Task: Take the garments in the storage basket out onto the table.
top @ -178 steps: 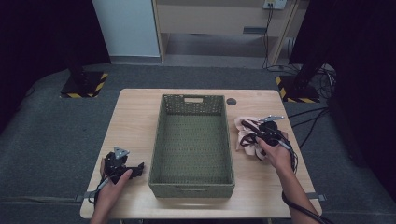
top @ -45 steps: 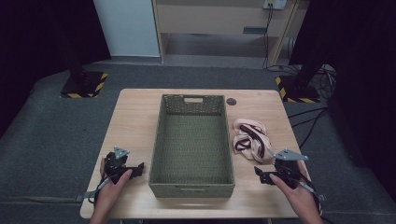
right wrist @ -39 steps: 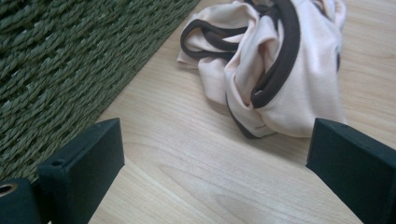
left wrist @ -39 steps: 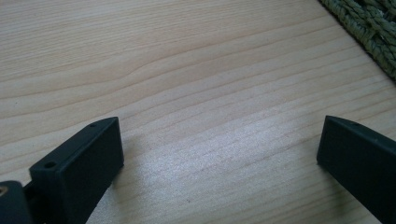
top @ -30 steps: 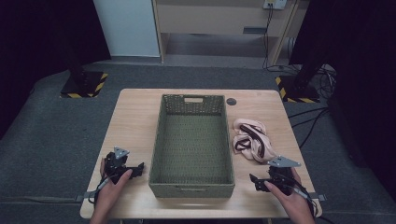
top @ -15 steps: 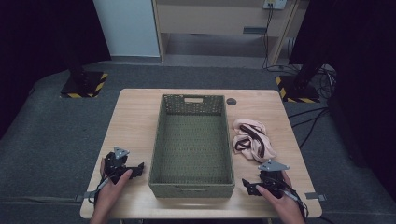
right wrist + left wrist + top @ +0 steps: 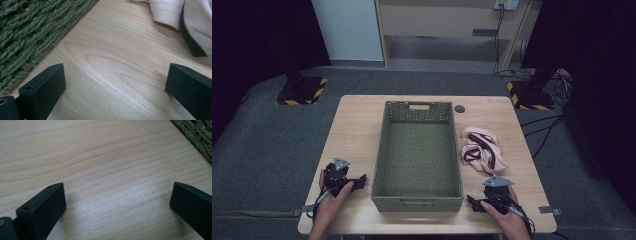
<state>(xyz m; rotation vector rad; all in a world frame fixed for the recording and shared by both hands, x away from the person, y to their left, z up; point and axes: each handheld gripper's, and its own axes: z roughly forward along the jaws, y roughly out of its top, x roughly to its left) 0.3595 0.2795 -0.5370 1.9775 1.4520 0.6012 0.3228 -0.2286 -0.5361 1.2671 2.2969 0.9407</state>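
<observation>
Both grippers, left (image 7: 360, 181) and right (image 7: 473, 202), jaws spread, empty. Risk: cloth (image 7: 482, 150) snags basket (image 7: 418, 202) rim if grabbed loosely.

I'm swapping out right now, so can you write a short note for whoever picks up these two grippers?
Left gripper: open, holds nothing, low over the table left of the green woven basket.
Right gripper: open, holds nothing, near the basket's front right corner.
Pink cloth with dark trim: lies bunched on the table right of the basket, just beyond the right gripper.
Done: nothing is in the basket.
Left: probably grasp the cloth and place it in the basket.
</observation>
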